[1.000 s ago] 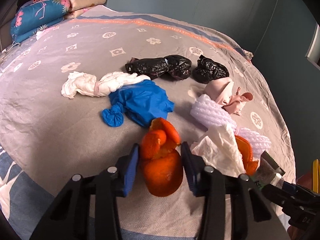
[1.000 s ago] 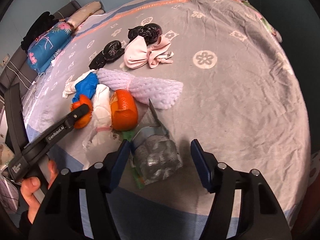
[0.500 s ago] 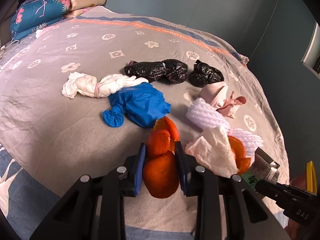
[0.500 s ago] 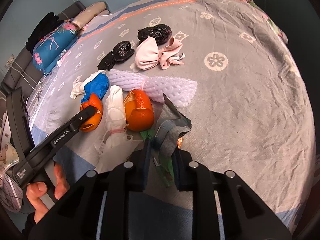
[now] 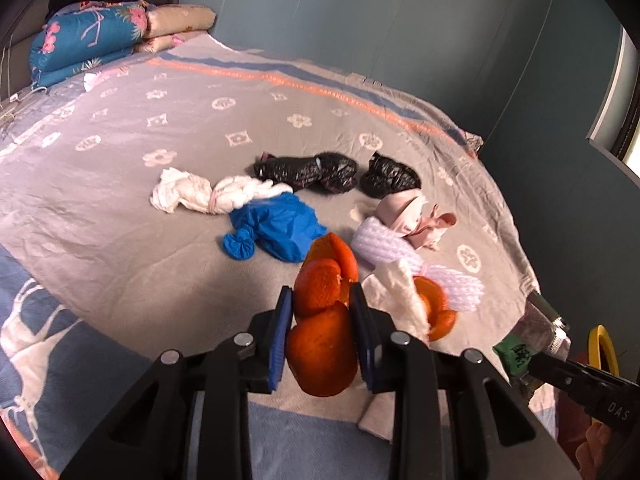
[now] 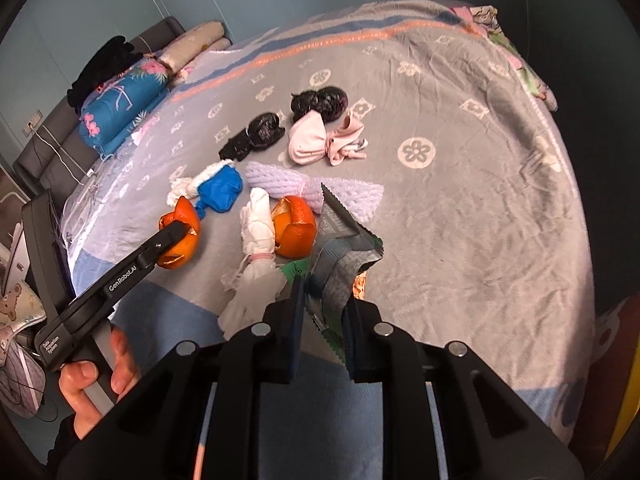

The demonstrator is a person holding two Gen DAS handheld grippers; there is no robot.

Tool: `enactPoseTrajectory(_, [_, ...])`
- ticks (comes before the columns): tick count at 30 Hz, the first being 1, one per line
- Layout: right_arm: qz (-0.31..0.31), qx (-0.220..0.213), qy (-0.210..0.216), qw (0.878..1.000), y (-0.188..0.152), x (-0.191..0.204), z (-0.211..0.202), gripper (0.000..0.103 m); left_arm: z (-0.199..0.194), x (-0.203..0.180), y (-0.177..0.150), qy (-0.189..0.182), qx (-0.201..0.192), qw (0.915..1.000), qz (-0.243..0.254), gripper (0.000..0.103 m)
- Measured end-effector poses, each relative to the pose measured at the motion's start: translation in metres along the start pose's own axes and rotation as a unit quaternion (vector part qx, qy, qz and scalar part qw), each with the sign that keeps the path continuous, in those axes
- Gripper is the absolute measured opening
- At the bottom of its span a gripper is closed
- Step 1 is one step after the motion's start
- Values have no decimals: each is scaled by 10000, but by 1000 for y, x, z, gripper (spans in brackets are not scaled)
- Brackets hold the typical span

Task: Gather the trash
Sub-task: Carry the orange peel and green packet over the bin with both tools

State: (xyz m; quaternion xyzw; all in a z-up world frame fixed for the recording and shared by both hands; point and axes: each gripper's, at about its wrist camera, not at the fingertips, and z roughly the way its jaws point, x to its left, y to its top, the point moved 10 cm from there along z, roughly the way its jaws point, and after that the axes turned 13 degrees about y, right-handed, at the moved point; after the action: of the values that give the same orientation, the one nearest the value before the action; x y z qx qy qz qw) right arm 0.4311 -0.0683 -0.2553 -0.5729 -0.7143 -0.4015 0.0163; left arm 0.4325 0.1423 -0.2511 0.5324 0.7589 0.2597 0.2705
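Trash lies on a grey bedspread (image 5: 120,216). My left gripper (image 5: 322,300) is shut on an orange peel (image 5: 320,328) and holds it lifted above the bed; it also shows in the right wrist view (image 6: 180,240). My right gripper (image 6: 322,292) is shut on a silver-and-green foil wrapper (image 6: 340,248), raised off the bed; the wrapper shows at the right edge of the left wrist view (image 5: 528,336). A second orange peel (image 6: 294,226) and a white tissue bundle (image 6: 256,232) lie just beyond.
Farther out lie a blue bag (image 5: 280,226), a white bag (image 5: 200,196), black bags (image 5: 308,170), a pink bag (image 6: 320,140) and white foam netting (image 6: 312,188). Folded quilts and pillows (image 5: 100,36) sit at the bed's head. A yellow rim (image 5: 600,348) shows at right.
Both grippers closed from open: the left on the orange peel, the right on the foil wrapper. Both then lifted their items off the bed.
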Motion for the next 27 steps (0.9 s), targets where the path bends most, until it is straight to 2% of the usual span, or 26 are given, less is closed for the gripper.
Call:
enactPoseTrajectory(15, [-299,-449,6,9985,-20,13,-114,17,-74,-38,-15,12,-323,9968,734,27])
enactPoseTrajectory(27, [-278,-812,-159,9962,-42,0,-192,17,-123,-67,-32,-154,-433,9937,1026,27])
